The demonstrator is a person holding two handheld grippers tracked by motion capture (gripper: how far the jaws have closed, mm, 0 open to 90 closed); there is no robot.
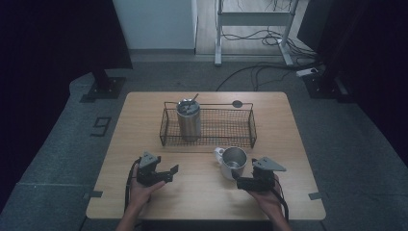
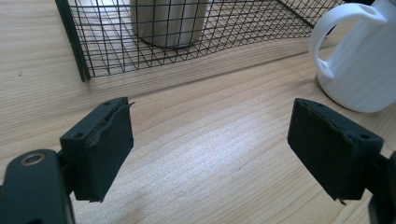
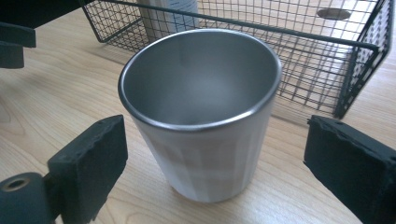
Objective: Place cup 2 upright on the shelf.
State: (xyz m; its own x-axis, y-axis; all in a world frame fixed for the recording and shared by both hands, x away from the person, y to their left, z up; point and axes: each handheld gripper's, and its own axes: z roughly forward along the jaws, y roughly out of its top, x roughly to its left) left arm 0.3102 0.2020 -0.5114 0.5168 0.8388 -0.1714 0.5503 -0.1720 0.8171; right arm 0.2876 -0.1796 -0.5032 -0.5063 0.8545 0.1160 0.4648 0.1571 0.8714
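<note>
The mug [image 3: 201, 116] stands upright directly ahead of the right gripper [image 3: 215, 158], between its spread jaws, untouched; the left gripper [image 2: 210, 144] gapes empty.

Black claws [image 1: 169, 174], grey three-cornered plates, trailing cables

White mug [image 1: 232, 162], black wire basket [image 1: 208, 126], pale wooden table [image 1: 202, 192]
</note>
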